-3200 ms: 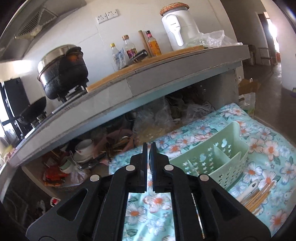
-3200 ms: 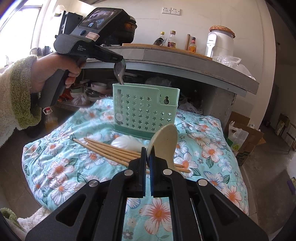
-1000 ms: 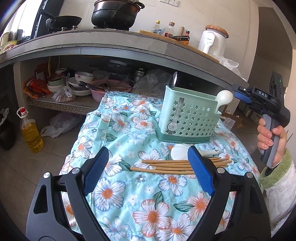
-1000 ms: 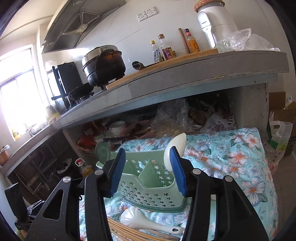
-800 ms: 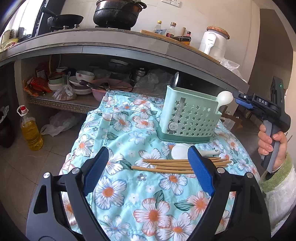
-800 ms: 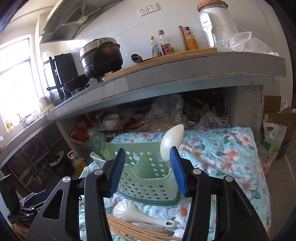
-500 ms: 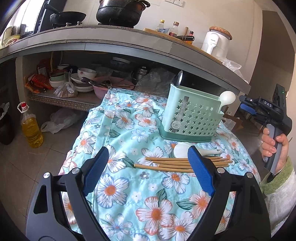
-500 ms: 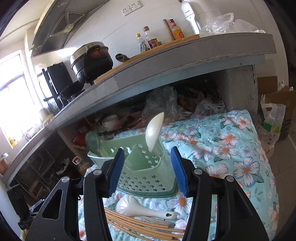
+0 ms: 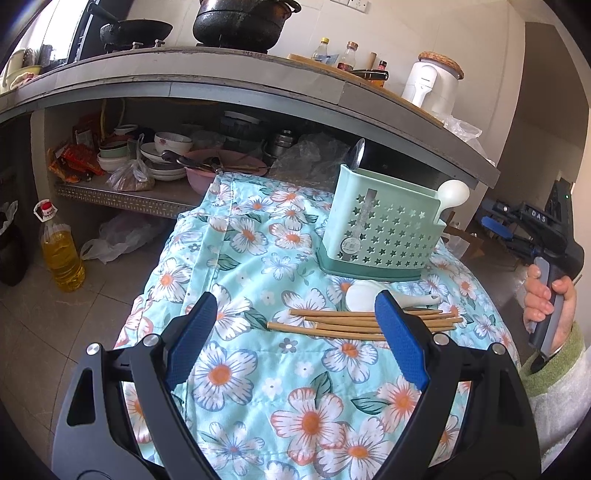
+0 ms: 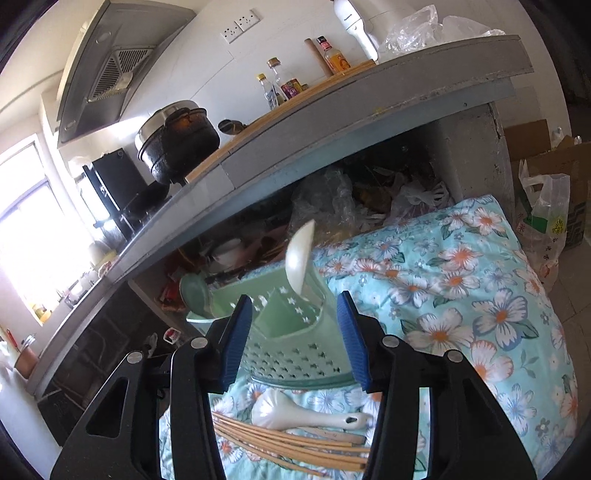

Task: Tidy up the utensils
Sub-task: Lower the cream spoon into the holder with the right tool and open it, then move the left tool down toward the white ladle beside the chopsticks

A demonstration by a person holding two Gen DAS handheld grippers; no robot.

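A mint green perforated caddy point(image 9: 380, 229) stands on the floral cloth point(image 9: 240, 240). A white spoon point(image 9: 452, 194) leans in its right end and a metal spoon point(image 9: 357, 151) in its left. In front of it lie another white spoon point(image 9: 360, 295) and several wooden chopsticks point(image 9: 332, 323). My left gripper point(image 9: 295, 299) hovers wide open short of the chopsticks, holding nothing. My right gripper point(image 10: 294, 297) is tilted just before the caddy point(image 10: 280, 354); its jaws are closing, with nothing pressed between them. The standing white spoon point(image 10: 299, 258) is beyond its tips.
A grey counter carries a black pot point(image 9: 240, 18) and bottles. The shelf below it holds bowls point(image 9: 162, 162). An oil bottle point(image 9: 59, 251) stands on the floor at the left. A cardboard box and a plastic bag point(image 10: 543, 221) sit past the cloth's right edge.
The right gripper let go of the white spoon, which now stands in the caddy, then sank and rolled sideways. The left gripper went from shut to wide open and has since kept still.
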